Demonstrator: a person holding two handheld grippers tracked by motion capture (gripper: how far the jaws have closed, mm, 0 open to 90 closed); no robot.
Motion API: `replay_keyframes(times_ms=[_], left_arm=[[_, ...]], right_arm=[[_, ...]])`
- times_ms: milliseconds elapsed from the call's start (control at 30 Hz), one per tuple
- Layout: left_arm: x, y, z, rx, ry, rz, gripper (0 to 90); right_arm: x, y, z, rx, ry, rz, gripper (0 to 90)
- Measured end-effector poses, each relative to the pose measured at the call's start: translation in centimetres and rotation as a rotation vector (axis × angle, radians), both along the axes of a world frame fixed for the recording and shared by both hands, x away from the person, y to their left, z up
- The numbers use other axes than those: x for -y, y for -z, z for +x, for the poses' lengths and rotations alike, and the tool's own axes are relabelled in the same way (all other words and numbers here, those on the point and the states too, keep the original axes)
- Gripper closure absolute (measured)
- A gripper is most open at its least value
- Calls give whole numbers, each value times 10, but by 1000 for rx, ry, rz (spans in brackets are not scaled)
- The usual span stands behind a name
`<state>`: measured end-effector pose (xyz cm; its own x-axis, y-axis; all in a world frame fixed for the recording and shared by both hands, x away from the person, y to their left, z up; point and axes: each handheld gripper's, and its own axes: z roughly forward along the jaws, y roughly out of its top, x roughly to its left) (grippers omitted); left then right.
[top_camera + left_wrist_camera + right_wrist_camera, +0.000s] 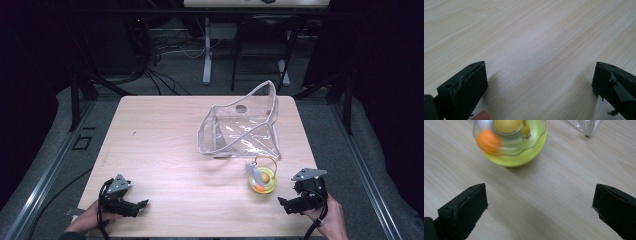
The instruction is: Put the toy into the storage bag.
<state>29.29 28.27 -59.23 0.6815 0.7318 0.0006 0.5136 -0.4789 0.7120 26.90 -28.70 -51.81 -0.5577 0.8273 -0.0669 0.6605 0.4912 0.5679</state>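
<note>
On the pale wooden surface [165,145], a clear soft plastic pouch [240,127] stands propped open toward the person's side, its mouth gaping as if ready to take something in, and just beside its near right corner sits a round yellow-green toy [263,181] with a clear dome, an orange ball and a feather on a wire. The right gripper [291,205] lies near the toy and aimed at it, jaws spread wide and empty, probably readying a grab. The left gripper [140,206] rests well apart at the near left, jaws likewise released over bare wood.
</note>
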Motion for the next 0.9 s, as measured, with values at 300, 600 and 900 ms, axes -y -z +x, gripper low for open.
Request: replay_keyframes(times_ms=[300,600,900], left_arm=[[0,0,0,0,1,0,0],[0,0,0,4,-3,0,0],[0,0,0,4,-3,0,0]], right_arm=[[-5,-11,6,38,-11,11,0],[-9,-29,21,116,-54,72,0],[-20,-47,29,184,-74,90,0]])
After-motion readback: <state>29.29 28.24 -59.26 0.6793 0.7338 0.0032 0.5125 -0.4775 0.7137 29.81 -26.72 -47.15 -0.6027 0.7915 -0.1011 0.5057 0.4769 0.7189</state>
